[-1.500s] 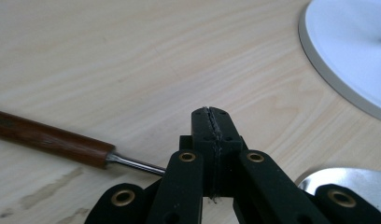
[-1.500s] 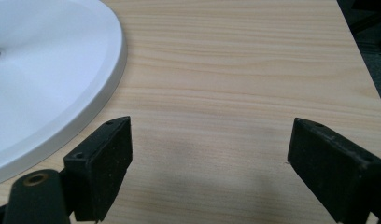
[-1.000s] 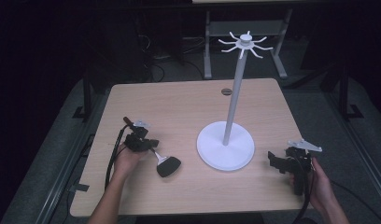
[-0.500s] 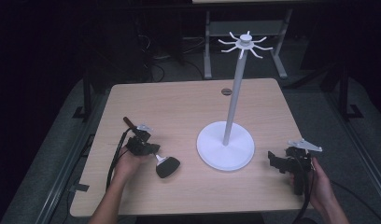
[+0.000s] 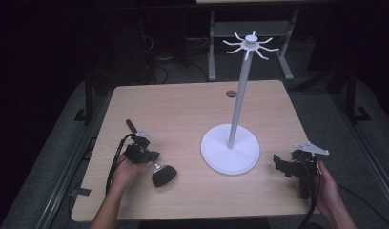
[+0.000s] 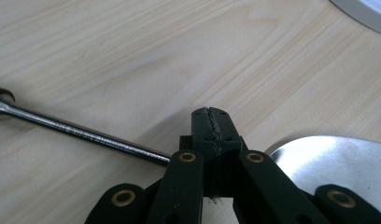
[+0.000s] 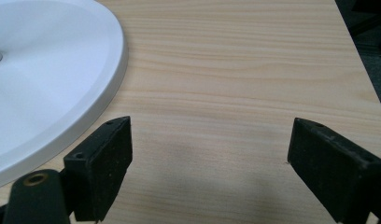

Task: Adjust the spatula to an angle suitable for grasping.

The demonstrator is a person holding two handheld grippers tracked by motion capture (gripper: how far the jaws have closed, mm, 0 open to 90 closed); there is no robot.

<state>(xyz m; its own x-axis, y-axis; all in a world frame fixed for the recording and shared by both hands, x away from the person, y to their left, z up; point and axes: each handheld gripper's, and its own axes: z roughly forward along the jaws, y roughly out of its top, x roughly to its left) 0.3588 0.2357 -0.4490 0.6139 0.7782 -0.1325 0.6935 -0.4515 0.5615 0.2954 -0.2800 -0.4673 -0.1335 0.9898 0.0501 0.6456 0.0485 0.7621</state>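
Observation:
A metal ladle lies on the wooden table (image 5: 183, 109) at the left. Its dark handle end (image 5: 129, 124) points away from me and its bowl (image 5: 164, 175) lies nearer. My left gripper (image 5: 149, 158) sits over the shaft, just behind the bowl. In the left gripper view its jaws are shut (image 6: 211, 116), pad against pad. The steel shaft (image 6: 86, 133) runs crosswise beneath them, and the shiny bowl (image 6: 338, 161) is at the right. My right gripper (image 5: 284, 164) rests open at the table's right, its pads (image 7: 104, 163) wide apart over bare wood (image 7: 207, 168).
A white hook stand has a round base (image 5: 230, 149) in the middle-right of the table and several hooks on top (image 5: 250, 43). The base rim (image 7: 39, 93) lies just left of my right gripper. A small round hole (image 5: 230, 94) is near the far edge.
My left gripper has drawn slightly toward me, and the ladle's bowl has shifted a little nearer and to the left. The right gripper has stayed still.

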